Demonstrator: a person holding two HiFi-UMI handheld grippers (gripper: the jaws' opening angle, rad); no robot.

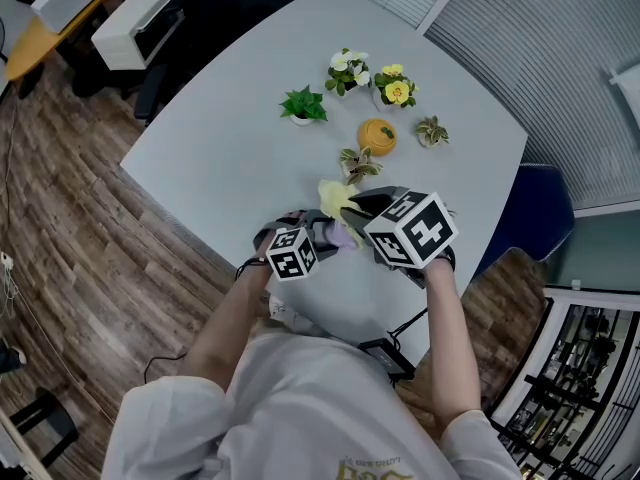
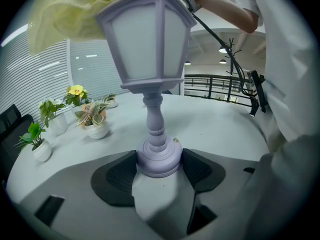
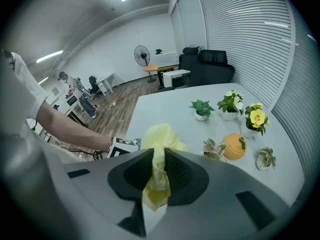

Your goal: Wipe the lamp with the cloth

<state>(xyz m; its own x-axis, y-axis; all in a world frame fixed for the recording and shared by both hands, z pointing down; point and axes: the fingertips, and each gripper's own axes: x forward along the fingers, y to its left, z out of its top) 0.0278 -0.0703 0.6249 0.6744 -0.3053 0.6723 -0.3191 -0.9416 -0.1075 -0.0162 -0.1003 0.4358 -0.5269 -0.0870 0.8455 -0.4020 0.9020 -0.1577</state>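
Observation:
A pale lilac lantern-shaped lamp (image 2: 150,49) stands upright on the white table. My left gripper (image 2: 159,169) is shut on its round base (image 2: 159,158). A yellow cloth (image 3: 159,156) is pinched in my right gripper (image 3: 157,176), and it lies bunched over the top of the lamp, seen as a yellow cloth (image 2: 70,11) at the upper left of the left gripper view. In the head view both grippers meet near the table's front edge, left gripper (image 1: 298,248) and right gripper (image 1: 385,223), with the cloth (image 1: 335,196) between them; the lamp itself is mostly hidden there.
Beyond the lamp stand several small potted plants (image 1: 303,105) (image 1: 347,68) (image 1: 396,88) (image 1: 433,131) (image 1: 358,163) and an orange pumpkin-shaped pot (image 1: 378,136). The table edge (image 1: 200,233) runs close to my arms. A black cable (image 2: 220,39) hangs at the right.

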